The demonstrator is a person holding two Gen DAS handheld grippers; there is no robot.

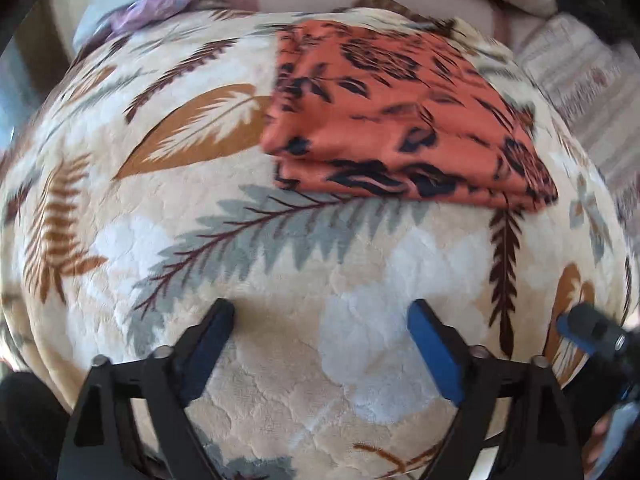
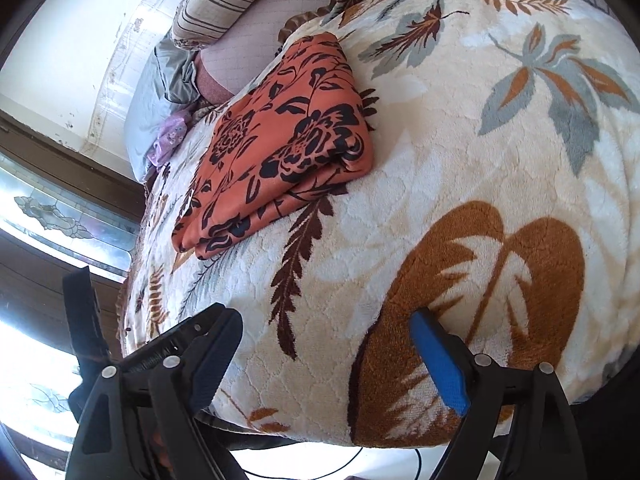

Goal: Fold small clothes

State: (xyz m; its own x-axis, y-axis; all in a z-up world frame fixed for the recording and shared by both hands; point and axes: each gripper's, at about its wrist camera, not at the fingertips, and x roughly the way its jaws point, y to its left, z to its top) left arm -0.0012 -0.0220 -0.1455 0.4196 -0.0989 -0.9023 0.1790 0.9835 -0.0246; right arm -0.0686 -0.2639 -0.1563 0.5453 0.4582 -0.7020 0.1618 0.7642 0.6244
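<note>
Fingers on left gripper [image 1: 320, 312] and right gripper [image 2: 326, 318] apart — only right view shows window [image 2: 60, 216] beyond folded cloth [image 2: 280, 148].

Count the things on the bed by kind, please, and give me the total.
Folded orange floral garment: 1
Leaf-pattern blanket: 1
Striped pillow: 1
Grey cloth: 1
Small purple cloth: 1
Tongs, left and right, both open and holding nothing: 2
Total: 7

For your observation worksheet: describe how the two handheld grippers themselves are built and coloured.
Both the left gripper and the right gripper look alike: black angular plastic frames with silver rivets at the joints, each carrying two tapered fingers faced with blue pads. No sleeves are visible.
</note>
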